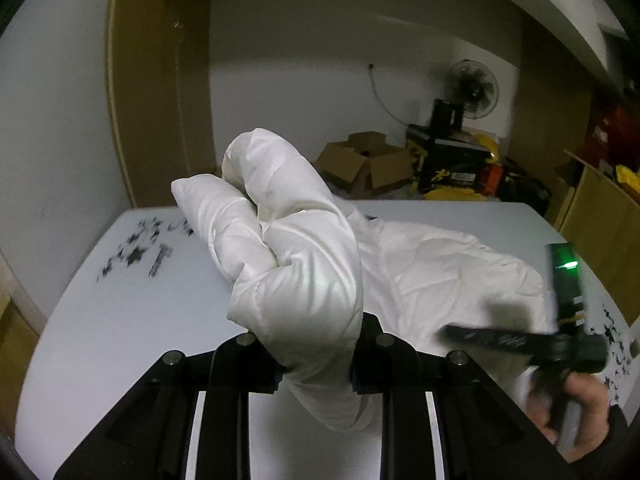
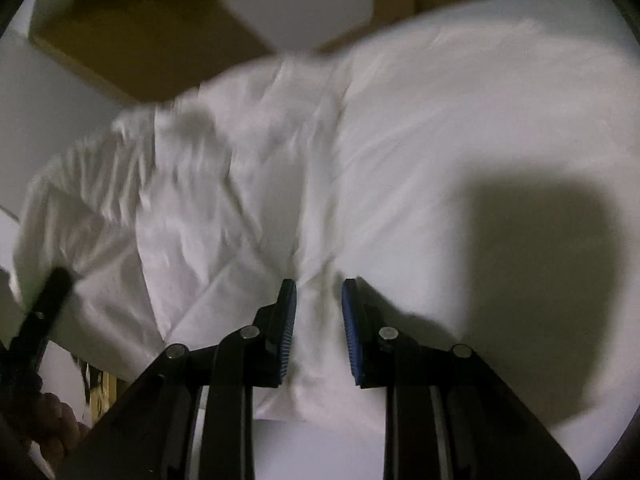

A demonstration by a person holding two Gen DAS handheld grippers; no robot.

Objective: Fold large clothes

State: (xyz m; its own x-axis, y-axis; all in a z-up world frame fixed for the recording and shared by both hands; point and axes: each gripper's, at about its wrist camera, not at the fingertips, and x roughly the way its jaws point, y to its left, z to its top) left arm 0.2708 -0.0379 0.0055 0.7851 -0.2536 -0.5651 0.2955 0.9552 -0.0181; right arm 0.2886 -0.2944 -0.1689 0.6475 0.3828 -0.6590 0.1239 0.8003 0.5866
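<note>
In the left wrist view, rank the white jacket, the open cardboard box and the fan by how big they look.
1. White jacket, by far the largest; the left hand-held gripper holds it near the lens, which exaggerates it.
2. Cardboard box.
3. Fan, close to the box in apparent size, so this order is unsure.

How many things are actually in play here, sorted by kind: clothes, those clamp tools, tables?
White padded garment: 1
Hand-held gripper: 2, the left hand-held gripper clamped on the garment and the right hand-held gripper open around a fold
White table: 1
Total: 4
</note>
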